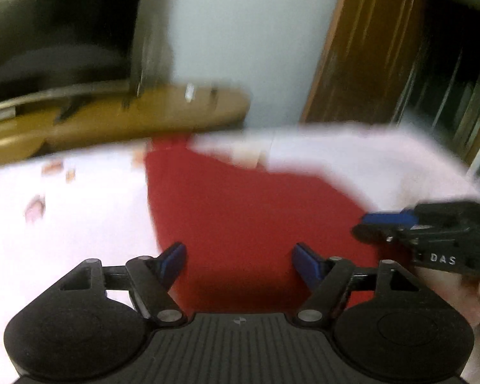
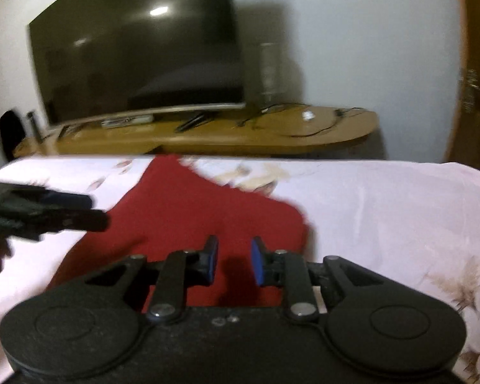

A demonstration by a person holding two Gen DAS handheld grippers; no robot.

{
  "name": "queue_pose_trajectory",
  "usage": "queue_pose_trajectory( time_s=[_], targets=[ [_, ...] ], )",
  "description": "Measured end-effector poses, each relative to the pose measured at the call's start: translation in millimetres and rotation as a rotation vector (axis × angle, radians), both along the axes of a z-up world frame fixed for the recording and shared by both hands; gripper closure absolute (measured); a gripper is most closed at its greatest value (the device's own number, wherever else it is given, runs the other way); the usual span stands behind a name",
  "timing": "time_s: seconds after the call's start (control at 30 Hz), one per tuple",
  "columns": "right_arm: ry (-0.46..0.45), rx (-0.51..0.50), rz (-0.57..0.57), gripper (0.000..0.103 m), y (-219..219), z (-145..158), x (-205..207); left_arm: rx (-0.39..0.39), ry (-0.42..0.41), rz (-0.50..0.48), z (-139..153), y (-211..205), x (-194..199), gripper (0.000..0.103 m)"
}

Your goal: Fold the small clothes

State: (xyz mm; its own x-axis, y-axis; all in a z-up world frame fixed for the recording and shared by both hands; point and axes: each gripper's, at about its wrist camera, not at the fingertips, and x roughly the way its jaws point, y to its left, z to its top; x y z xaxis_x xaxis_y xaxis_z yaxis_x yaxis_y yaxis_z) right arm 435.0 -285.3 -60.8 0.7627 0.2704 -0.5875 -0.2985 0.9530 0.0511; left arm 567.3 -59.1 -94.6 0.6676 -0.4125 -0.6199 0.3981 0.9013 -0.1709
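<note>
With both claws gaping and holding nothing, the right gripper (image 2: 233,260) hangs nearest, right over the near edge of the red garment (image 2: 188,211), which runs ahead and leftward across the floral sheet (image 2: 384,211), left gripper (image 1: 239,260) alongside.

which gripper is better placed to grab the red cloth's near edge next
Probably the right gripper: its open fingers sit low over the red cloth. The left gripper, also open, straddles its left border.

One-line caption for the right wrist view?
Open right gripper above red cloth garment on floral white bedsheet; left gripper alongside.
</note>
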Motion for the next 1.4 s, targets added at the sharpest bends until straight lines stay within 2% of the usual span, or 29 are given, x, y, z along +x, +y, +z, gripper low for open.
queue_pose_trajectory(
  time_s=[0.03, 0.07, 0.1, 0.13, 0.2, 0.27, 0.37, 0.43, 0.47, 0.5, 0.6, 0.63, 0.73, 0.77, 0.8, 0.83, 0.87, 0.93, 1.0, 1.07, 1.13, 1.2, 1.23, 1.3, 1.37, 1.4],
  targets=[
    [0.045, -0.065, 0.000, 0.081, 6.5, -12.6, 4.1, 0.015, 0.003, -0.002, -8.2, -1.9, 0.9, 0.022],
    [0.064, -0.110, -0.003, 0.080, 9.6, -25.1, 6.0, -0.015, 0.029, 0.020, -12.1, 2.7, 5.7, 0.020],
    [0.037, -0.106, -0.013, 0.080, 9.3, -26.9, 4.6, -0.072, 0.079, 0.040, -11.7, 11.0, 10.4, 0.020],
    [0.051, -0.102, -0.025, 0.081, 9.7, -24.0, 6.9, -0.106, 0.096, 0.052, -8.6, 17.0, 10.2, 0.025],
    [0.067, -0.104, -0.043, 0.081, 10.5, -12.2, 6.5, -0.082, 0.048, 0.041, 2.5, 23.6, -5.9, 0.028],
    [0.023, -0.103, -0.019, 0.079, 10.7, 3.1, -9.2, -0.071, 0.024, 0.029, 8.6, 34.5, -31.8, 0.028],
    [-0.001, -0.074, 0.024, 0.076, 7.2, 13.3, -40.1, -0.068, 0.074, 0.036, -3.4, 44.8, -53.7, 0.028],
    [0.045, -0.092, 0.063, 0.080, 12.9, -2.4, -46.6, -0.031, 0.106, 0.041, -22.2, 39.6, -52.9, 0.028],
    [0.105, -0.166, 0.063, 0.082, 16.9, -21.5, -43.4, -0.047, 0.102, 0.050, -23.5, 42.6, -52.8, 0.028],
    [0.089, -0.172, 0.063, 0.082, 16.0, -30.6, -45.2, -0.063, 0.119, 0.065, -20.4, 45.8, -53.4, 0.028],
    [0.091, -0.129, 0.028, 0.082, 11.7, -22.0, -48.5, -0.085, 0.079, 0.074, -5.2, 55.6, -69.6, 0.031],
    [0.076, -0.115, 0.028, 0.079, 11.3, -15.4, -50.7, -0.090, 0.078, 0.078, -3.8, 60.1, -76.1, 0.031],
    [0.021, -0.065, 0.071, 0.077, 10.4, -1.2, -70.0, -0.040, 0.130, 0.087, -23.4, 61.2, -81.4, 0.031],
    [0.031, -0.069, 0.085, 0.079, 11.6, -5.7, -71.4, -0.036, 0.101, 0.084, -30.2, 61.3, -84.3, 0.029],
    [0.088, -0.116, 0.075, 0.079, 13.7, -19.6, -65.5, -0.023, 0.082, 0.079, -31.5, 60.3, -85.9, 0.029],
    [0.103, -0.144, 0.066, 0.079, 14.5, -34.0, -60.3, -0.025, 0.091, 0.089, -29.6, 59.9, -85.3, 0.029],
    [0.066, -0.125, 0.055, 0.079, 13.3, -38.4, -60.3, -0.018, 0.101, 0.098, -25.9, 58.9, -85.8, 0.029],
    [0.098, -0.094, 0.019, 0.078, 12.0, -32.7, -53.6, 0.016, 0.082, 0.114, -16.4, 55.9, -92.5, 0.029],
    [0.112, -0.067, -0.006, 0.077, 12.1, -24.0, -52.3, 0.007, 0.038, 0.123, -3.8, 59.1, -110.5, 0.028],
    [0.073, -0.022, -0.035, 0.064, 6.8, -8.7, -67.7, 0.004, 0.035, 0.122, -4.4, 60.3, -120.4, 0.023],
    [0.020, -0.018, -0.036, 0.060, 2.9, -4.1, -85.8, 0.056, 0.090, 0.124, -19.6, 59.0, -117.9, 0.023],
    [0.126, -0.118, -0.053, 0.055, 7.3, -27.1, -76.9, 0.116, 0.056, 0.114, -29.9, 52.7, -121.9, 0.023],
    [0.118, -0.105, -0.062, 0.056, 4.3, -31.4, -77.5, 0.133, 0.058, 0.117, -26.3, 50.6, -124.5, 0.023],
    [0.153, -0.012, -0.097, 0.057, -5.6, -22.3, -76.8, 0.069, 0.051, 0.122, -15.3, 56.7, -133.6, 0.023],
    [0.103, 0.045, -0.104, 0.049, -14.9, -9.8, -88.9, 0.066, 0.044, 0.139, -7.2, 57.1, -138.5, 0.023],
    [0.086, 0.047, -0.108, 0.048, -17.8, -6.3, -94.5, 0.068, 0.037, 0.137, -4.0, 57.8, -141.3, 0.023]
  ],
)
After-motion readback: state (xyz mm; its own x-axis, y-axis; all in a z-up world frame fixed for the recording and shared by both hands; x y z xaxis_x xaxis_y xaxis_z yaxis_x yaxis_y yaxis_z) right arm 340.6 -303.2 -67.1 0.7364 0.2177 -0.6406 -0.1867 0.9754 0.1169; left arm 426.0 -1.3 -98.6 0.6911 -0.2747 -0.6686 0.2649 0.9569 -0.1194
